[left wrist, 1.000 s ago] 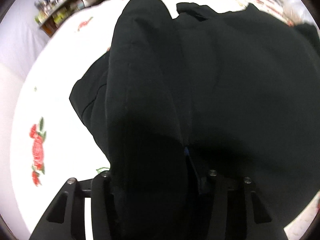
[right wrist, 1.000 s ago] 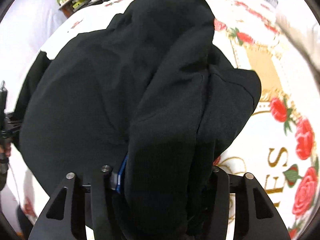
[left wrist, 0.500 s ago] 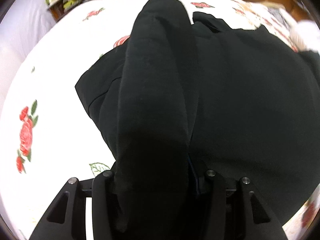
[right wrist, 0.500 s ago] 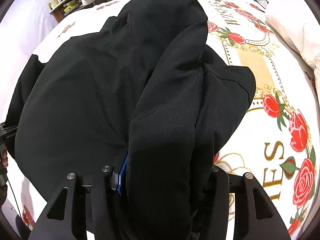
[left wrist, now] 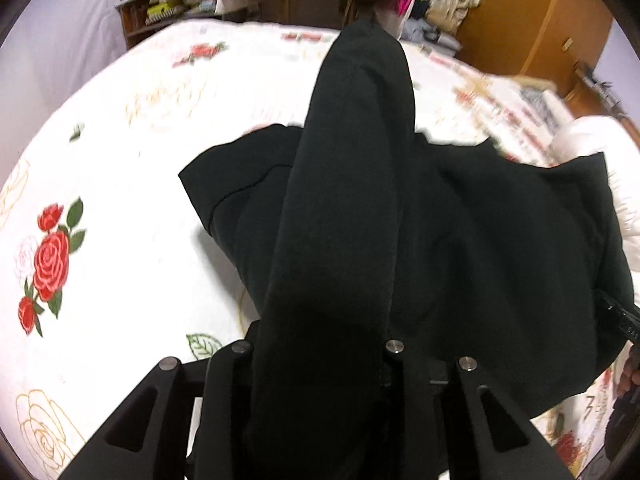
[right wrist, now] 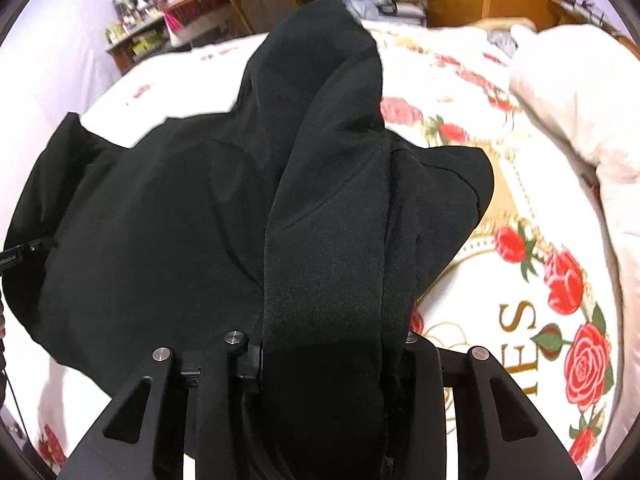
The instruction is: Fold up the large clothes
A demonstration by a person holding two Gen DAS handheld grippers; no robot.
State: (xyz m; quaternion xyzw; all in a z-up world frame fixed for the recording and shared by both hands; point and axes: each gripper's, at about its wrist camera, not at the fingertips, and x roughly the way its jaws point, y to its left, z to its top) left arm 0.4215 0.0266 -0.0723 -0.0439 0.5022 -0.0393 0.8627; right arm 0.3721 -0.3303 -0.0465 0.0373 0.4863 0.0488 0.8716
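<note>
A large black garment (left wrist: 460, 240) hangs between my two grippers above a white bedspread with red roses (left wrist: 100, 184). My left gripper (left wrist: 316, 360) is shut on one bunched corner of it, and the cloth drapes over the fingers and hides them. My right gripper (right wrist: 324, 344) is shut on another bunched corner of the black garment (right wrist: 160, 220) in the same way. The cloth sags between the two holds, its lower part lying on the bedspread (right wrist: 500, 308). The other gripper's edge shows at the right rim of the left wrist view (left wrist: 624, 320).
A white pillow or duvet (right wrist: 572, 92) lies at the right of the bed. Wooden shelves with clutter (left wrist: 180, 0) stand beyond the far edge of the bed, and a wooden wardrobe (left wrist: 532, 20) is at the back right.
Both grippers have risen and tilted up with the garment; more of the far room shows, and the cloth hangs higher off the bedspread.
</note>
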